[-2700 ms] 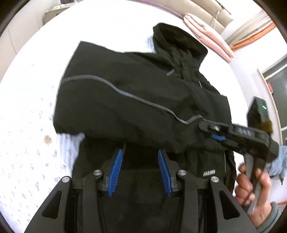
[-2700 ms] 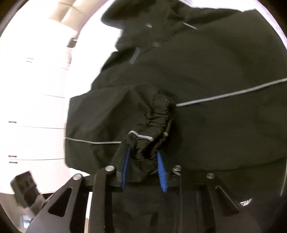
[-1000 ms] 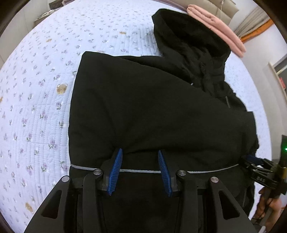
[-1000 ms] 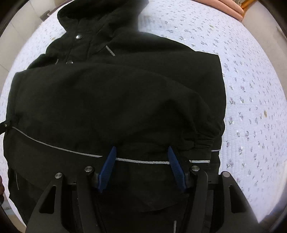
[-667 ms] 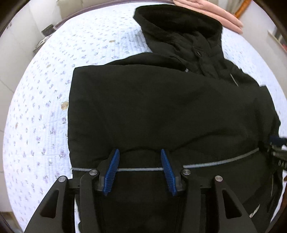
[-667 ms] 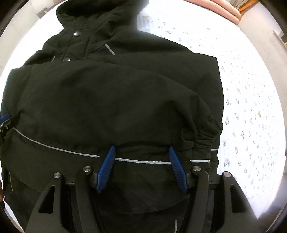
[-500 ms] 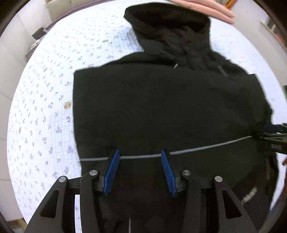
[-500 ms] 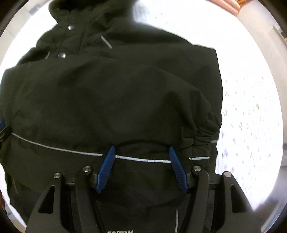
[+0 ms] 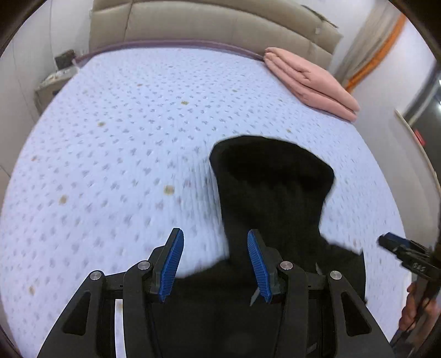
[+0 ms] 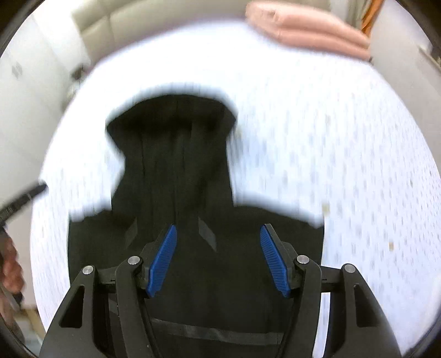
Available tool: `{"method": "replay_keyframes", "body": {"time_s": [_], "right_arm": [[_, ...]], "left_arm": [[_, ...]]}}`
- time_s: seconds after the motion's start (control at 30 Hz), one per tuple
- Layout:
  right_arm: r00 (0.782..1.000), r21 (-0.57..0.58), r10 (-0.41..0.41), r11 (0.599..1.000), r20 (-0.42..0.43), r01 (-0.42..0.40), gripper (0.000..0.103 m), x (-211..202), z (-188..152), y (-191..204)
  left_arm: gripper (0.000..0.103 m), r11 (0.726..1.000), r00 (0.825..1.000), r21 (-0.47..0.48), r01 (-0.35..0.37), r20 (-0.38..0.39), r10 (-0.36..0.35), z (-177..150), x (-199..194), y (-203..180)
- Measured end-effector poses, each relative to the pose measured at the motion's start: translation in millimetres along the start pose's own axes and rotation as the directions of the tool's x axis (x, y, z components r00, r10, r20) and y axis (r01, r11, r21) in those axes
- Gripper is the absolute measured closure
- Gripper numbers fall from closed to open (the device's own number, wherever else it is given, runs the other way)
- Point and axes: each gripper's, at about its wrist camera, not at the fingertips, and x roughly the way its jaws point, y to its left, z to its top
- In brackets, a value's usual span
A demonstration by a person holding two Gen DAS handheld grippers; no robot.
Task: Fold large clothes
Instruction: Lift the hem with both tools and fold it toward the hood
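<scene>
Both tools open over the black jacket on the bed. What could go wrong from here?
1. The black hooded jacket's hood lies unfolded on the floral quilted bedspread; a hem-up fold may leave it sticking out.
2. Neither the left tool nor the right tool grips fabric, so the sleeves folded across the body could slip open.
3. Both views are motion-blurred, so the next grasp may miss.

Wide open bedspread on both sides of the hood

Bare sheet [image 9: 115,143] spreads left of the jacket [image 9: 273,192] and right of it too; only the pink blanket [image 9: 311,79] blocks the far right corner by the headboard [image 9: 220,24].
</scene>
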Motion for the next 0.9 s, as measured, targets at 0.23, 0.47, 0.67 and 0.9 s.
{"method": "replay_keyframes", "body": {"time_s": [0.23, 0.47, 0.67, 0.9], "right_arm": [[0.999, 0.043, 0.048, 0.998, -0.001, -0.047, 0.037, 93, 78, 0], [0.999, 0.025, -0.021, 0.999, -0.025, 0.022, 0.037, 161, 76, 6], [0.995, 0.058, -0.102, 0.993, 0.019, 0.101, 0.096, 170, 81, -13], [0.999, 0.065, 0.023, 0.998, 0.03, -0.025, 0.098, 153, 41, -50]], "left_arm": [[0.053, 1.0, 0.996, 0.008, 0.024, -0.085, -0.023, 33, 97, -13], [0.053, 0.999, 0.996, 0.015, -0.046, -0.078, 0.047, 47, 154, -18], [0.093, 0.983, 0.998, -0.172, 0.064, 0.029, -0.06, 59, 146, 17], [0.093, 0.973, 0.977, -0.107, 0.207, -0.022, -0.21, 16, 110, 32]]}}
